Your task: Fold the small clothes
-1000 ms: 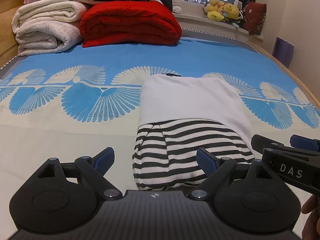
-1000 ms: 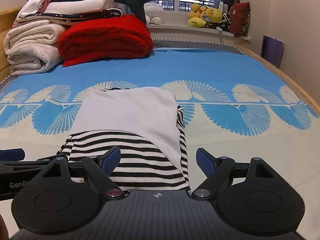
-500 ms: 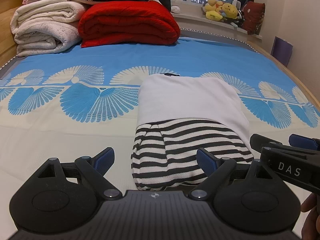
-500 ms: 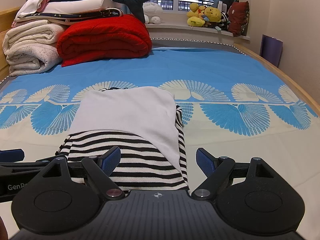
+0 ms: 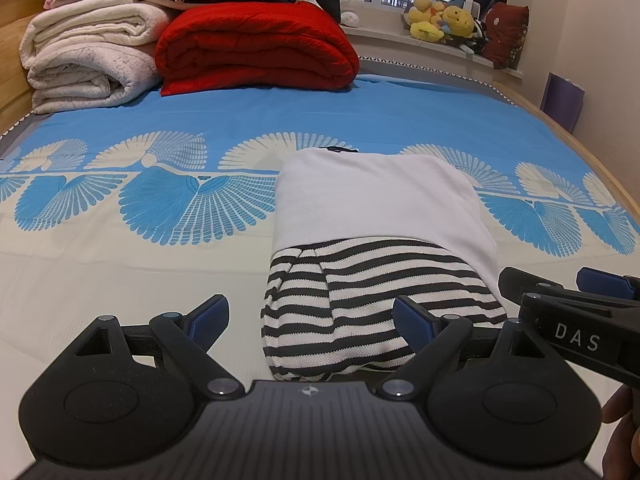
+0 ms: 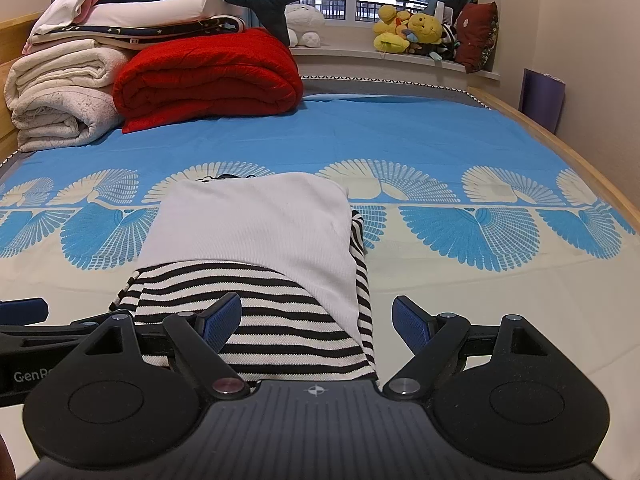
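The left gripper and right gripper both gape wide, grasping nothing, side by side over the near end of the garment; it lies folded on the bed, white panel over striped cloth.

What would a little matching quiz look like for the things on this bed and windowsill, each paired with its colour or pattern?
Things:
1. folded garment
2. thick quilt
3. rolled blankets
4. plush toys on the windowsill

Colours:
A. yellow
B. cream white
C. white upper part, black and white stripes below
D. red

Pairs: 1-C, 2-D, 3-B, 4-A
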A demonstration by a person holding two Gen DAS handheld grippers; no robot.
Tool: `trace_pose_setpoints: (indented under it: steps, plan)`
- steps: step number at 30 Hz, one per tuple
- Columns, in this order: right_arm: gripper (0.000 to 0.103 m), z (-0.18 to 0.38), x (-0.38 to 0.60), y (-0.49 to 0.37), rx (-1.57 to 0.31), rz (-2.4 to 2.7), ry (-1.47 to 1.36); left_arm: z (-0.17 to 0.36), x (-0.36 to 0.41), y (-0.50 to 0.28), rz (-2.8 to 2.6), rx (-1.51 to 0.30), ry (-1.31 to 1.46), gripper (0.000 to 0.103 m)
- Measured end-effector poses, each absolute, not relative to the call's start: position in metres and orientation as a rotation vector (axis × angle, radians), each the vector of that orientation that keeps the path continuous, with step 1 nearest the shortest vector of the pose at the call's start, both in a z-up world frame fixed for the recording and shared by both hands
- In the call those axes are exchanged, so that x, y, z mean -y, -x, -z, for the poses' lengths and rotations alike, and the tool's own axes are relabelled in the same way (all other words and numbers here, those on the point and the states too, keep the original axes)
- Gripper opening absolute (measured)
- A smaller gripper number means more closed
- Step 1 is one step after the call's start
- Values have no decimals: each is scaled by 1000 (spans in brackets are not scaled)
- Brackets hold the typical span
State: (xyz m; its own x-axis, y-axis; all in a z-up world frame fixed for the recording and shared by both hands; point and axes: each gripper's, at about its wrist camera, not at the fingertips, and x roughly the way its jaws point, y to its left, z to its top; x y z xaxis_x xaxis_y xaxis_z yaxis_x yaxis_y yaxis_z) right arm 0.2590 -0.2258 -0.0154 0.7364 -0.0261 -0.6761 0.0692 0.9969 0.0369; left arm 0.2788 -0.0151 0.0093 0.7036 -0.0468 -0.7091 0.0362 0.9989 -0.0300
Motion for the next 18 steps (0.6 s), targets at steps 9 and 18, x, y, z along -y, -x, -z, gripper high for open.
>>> trace_pose_setpoints:
  steps: [9,18]
  plan:
    - [84,15,226,-259,-742,53,-61,-9,15,-279,46,-789,15,92]
    - [84,15,226,-259,-742,52,-61,-8,19,-279,52,-787,13,92]
